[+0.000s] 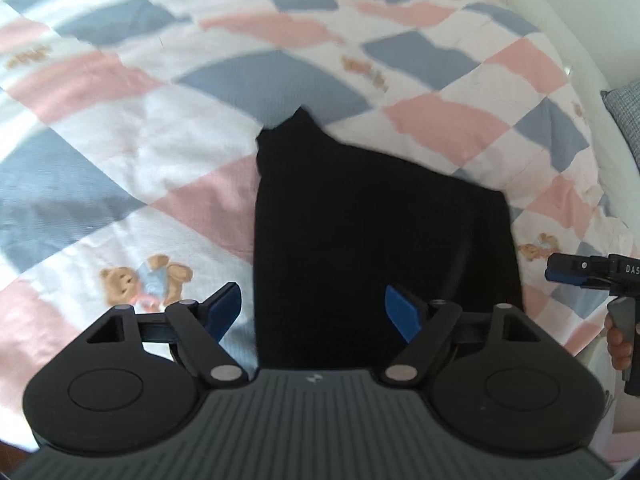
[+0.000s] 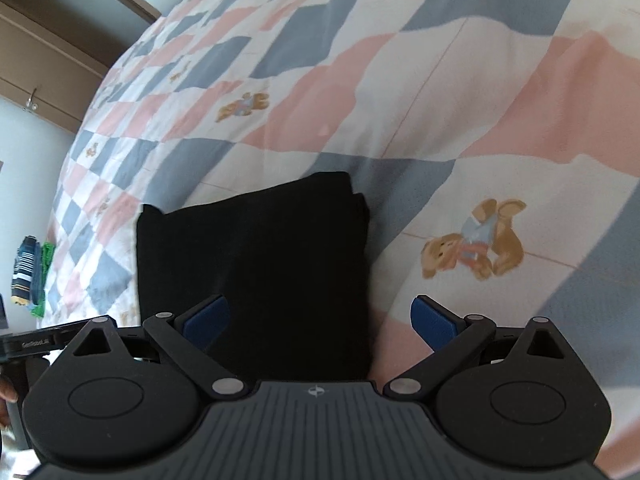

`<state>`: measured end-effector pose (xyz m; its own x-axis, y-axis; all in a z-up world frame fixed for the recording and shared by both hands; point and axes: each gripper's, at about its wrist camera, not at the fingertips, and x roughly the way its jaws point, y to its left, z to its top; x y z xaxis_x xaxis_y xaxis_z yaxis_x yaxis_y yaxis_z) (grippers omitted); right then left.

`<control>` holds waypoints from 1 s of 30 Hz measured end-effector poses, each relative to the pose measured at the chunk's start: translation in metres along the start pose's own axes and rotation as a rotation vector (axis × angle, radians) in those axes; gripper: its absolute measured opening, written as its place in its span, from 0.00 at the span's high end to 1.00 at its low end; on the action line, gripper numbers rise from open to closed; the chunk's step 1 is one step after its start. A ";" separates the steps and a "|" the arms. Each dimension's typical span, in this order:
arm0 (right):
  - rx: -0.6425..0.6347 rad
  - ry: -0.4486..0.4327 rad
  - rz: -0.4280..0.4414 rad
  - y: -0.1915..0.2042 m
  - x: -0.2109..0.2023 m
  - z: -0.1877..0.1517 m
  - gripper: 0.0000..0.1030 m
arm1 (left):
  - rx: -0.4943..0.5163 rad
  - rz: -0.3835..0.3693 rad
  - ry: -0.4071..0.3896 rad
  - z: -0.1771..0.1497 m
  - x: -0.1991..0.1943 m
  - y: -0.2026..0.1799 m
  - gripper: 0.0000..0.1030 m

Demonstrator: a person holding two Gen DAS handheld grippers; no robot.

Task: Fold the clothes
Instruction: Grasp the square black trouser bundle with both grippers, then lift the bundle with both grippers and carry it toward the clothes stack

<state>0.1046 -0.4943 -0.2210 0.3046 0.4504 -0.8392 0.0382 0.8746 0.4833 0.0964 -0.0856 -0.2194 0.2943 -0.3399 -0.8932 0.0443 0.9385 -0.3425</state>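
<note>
A folded black garment [image 1: 380,240] is laid on a checked quilt [image 1: 160,128] of pink, blue and white patches printed with teddy bears. In the left wrist view the left gripper [image 1: 316,312] is held above the near edge of the garment with its blue-padded fingers [image 1: 402,314] spread wide; nothing is gripped between them, and contact with the cloth cannot be told. The right gripper [image 2: 320,322] is likewise seen with its fingers [image 2: 206,322] wide apart and nothing pinched, its left pad over the black cloth and its right pad over the quilt. In the left view the right gripper is seen at the far right edge, held in a hand [image 1: 618,344], just beside the garment's right side.
</note>
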 end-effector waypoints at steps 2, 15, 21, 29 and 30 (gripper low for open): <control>0.003 -0.001 0.013 -0.004 0.011 0.000 0.02 | 0.009 -0.034 0.025 0.003 0.017 0.010 0.26; 0.024 0.091 0.178 -0.024 0.059 0.002 0.02 | -0.065 -0.328 0.052 0.011 0.066 0.052 0.26; 0.043 0.136 0.231 -0.025 0.082 0.002 0.14 | -0.022 -0.358 0.045 0.015 0.076 0.046 0.25; 0.053 0.112 0.258 -0.016 0.069 0.000 0.40 | -0.012 -0.348 -0.036 0.002 0.047 0.043 0.58; 0.048 0.113 0.265 -0.014 0.066 0.002 0.43 | -0.019 -0.351 -0.047 0.000 0.041 0.043 0.60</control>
<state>0.1256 -0.4771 -0.2829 0.2019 0.6813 -0.7037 0.0174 0.7158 0.6980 0.1105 -0.0588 -0.2705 0.3084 -0.6378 -0.7058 0.1331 0.7636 -0.6319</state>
